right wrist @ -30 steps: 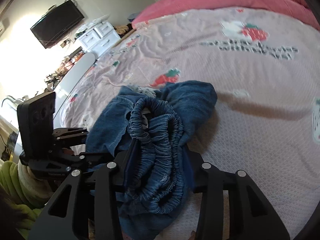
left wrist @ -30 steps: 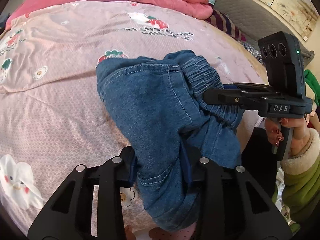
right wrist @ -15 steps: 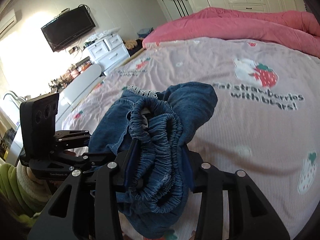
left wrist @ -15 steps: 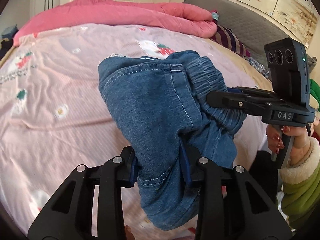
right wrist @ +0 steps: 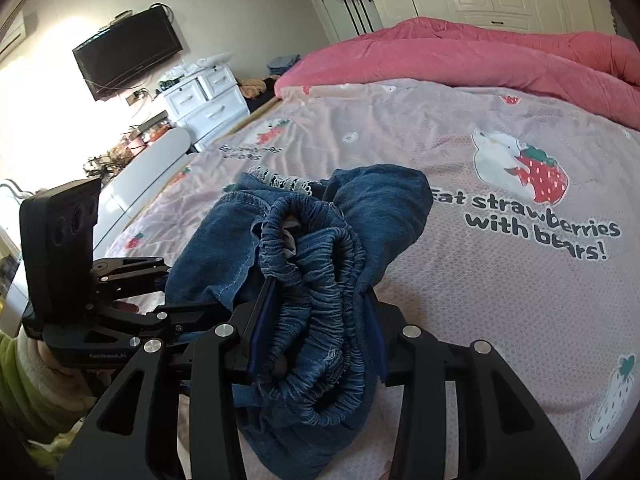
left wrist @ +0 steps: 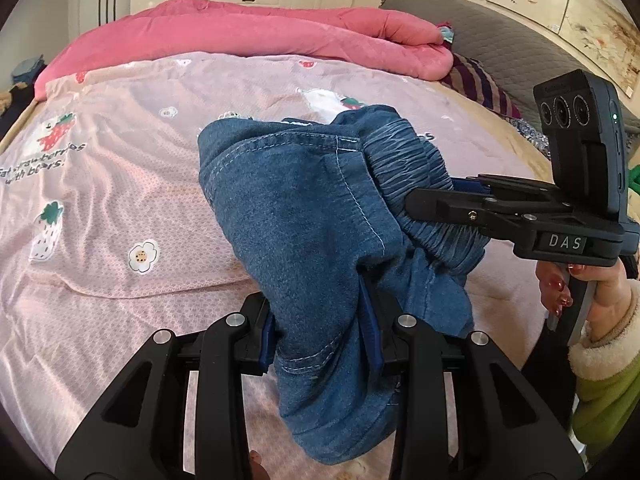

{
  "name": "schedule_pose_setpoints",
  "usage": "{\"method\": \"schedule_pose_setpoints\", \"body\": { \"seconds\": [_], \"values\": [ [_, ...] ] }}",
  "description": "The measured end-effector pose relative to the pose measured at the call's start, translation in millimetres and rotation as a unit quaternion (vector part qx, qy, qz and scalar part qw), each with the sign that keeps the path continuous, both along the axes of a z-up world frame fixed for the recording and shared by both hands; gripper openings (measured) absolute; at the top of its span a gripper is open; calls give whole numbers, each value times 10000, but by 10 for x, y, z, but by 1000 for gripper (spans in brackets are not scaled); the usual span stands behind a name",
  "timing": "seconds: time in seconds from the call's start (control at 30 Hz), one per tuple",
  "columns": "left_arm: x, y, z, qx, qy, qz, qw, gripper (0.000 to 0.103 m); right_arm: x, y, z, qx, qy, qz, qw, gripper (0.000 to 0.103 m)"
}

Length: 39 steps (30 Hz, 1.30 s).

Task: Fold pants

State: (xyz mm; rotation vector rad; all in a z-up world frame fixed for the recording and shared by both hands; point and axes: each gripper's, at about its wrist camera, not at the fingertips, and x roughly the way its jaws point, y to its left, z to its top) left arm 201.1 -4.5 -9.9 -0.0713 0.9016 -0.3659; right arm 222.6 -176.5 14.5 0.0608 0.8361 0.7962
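Ahead of both sets of fingers the pink sheet (left wrist: 120,184) lies bare; the quilt (right wrist: 460,60) blocks its far edge, pillows (left wrist: 480,84) beyond-right.

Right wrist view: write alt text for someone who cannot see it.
The right claw is shut on the gathered elastic waistband of bunched blue denim pants, held above a pink strawberry-print bedsheet. At the left, the left claw grips the same pants from the side. A folded pink quilt lies across the far end of the bed.

Denim pants (left wrist: 304,216) mid-blue, pale stitching; bedsheet (left wrist: 120,184) light pink, strawberry-and-bear print; quilt (left wrist: 256,36) coral pink, top of frame.
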Motion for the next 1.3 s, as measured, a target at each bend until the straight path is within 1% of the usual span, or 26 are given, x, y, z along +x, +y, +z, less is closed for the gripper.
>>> {"method": "schedule_pose_setpoints", "body": {
  "seconds": [0.1, 0.2, 0.27, 0.37, 0.4, 0.47, 0.53, 0.6, 0.63, 0.8, 0.93, 1.0, 1.1, 1.13, 1.23, 1.3],
  "values": [
    [66, 2, -112, -10, 119, 37, 9999, 26, 83, 43, -147, -129, 172, -28, 9998, 39],
    [130, 26, -268, 8, 287, 93, 9995, 26, 167, 84, -354, -259, 473, -63, 9985, 39],
    [154, 68, -342, 2, 358, 121, 9993, 27, 194, 87, -438, -299, 589, -132, 9977, 41],
    [180, 122, -437, -114, 466, 205, 9986, 32, 218, 57, -515, -231, 692, -237, 9971, 48],
    [179, 139, -451, -148, 479, 220, 9985, 33, 224, 50, -533, -239, 720, -271, 9967, 52],
    [163, 171, -474, -179, 474, 263, 9984, 39, 228, 39, -548, -256, 765, -329, 9962, 55],
    [158, 192, -468, -192, 460, 319, 9982, 43, 211, 29, -518, -273, 731, -383, 9962, 60],
    [135, 184, -444, -214, 421, 358, 9982, 45, 153, 2, -452, -192, 618, -404, 9971, 60],
    [105, 185, -416, -178, 364, 383, 9984, 47, 101, -18, -405, -161, 516, -414, 9977, 62],
    [-4, 205, -367, -109, 278, 447, 9986, 48, -94, -76, -293, -188, 311, -457, 9983, 65],
    [-141, 244, -303, -100, 172, 532, 9984, 49, -238, -116, -205, -252, 71, -550, 9981, 69],
    [-210, 248, -260, -83, 139, 540, 9984, 49, -319, -155, -154, -160, 4, -609, 9980, 73],
    [-319, 257, -182, -61, 43, 595, 9982, 54, -420, -179, -97, -66, -66, -646, 9979, 76],
    [-364, 266, -152, -44, 4, 646, 9979, 56, -476, -179, -74, -80, -137, -658, 9977, 78],
    [-442, 261, -88, -49, -69, 695, 9975, 58, -589, -175, -32, -116, -308, -695, 9970, 81],
    [-496, 251, -51, -64, -113, 706, 9974, 63, -631, -169, -5, -152, -390, -729, 9965, 82]
  ]
}}
